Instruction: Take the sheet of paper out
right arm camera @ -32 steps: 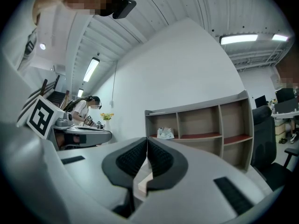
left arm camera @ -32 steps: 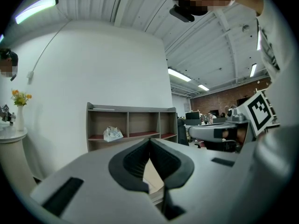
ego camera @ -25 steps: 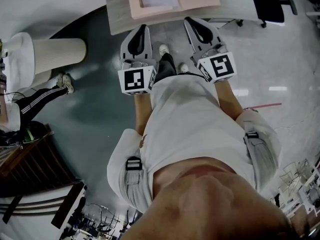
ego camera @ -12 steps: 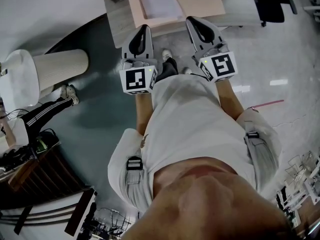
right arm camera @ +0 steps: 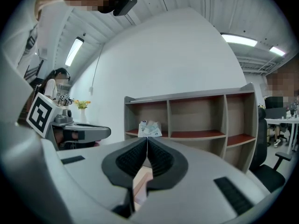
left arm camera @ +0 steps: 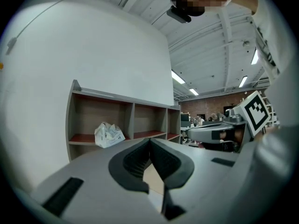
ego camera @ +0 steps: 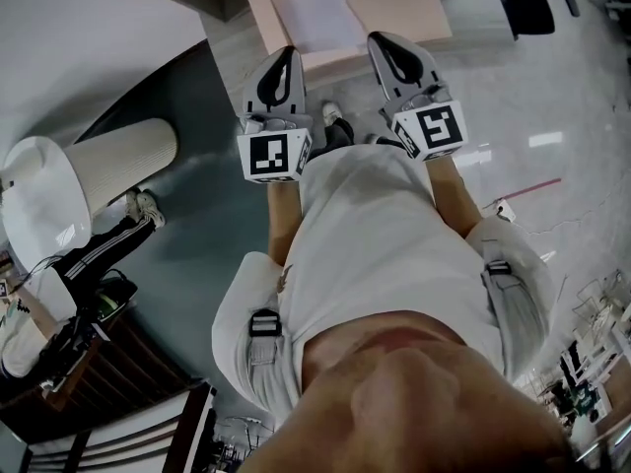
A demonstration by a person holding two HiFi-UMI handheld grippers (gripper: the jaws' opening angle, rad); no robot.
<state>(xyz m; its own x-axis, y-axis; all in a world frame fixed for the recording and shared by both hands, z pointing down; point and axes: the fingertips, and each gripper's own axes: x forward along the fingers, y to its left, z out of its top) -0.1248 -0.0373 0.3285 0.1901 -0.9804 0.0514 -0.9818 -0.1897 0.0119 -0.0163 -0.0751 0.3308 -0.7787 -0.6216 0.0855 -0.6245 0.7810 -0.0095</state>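
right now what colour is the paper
White; the paper shows best in the head view.

Our left gripper (ego camera: 287,55) was pale grey with black pads, its cube printed with a black-and-white square marker; our right gripper (ego camera: 380,39) wore the same colours. The sheet of paper (ego camera: 317,13) was white on a peach-pink folder (ego camera: 394,0). The shelf (left arm camera: 117,120) had grey sides and reddish-brown boards, against a white wall (left arm camera: 93,55)
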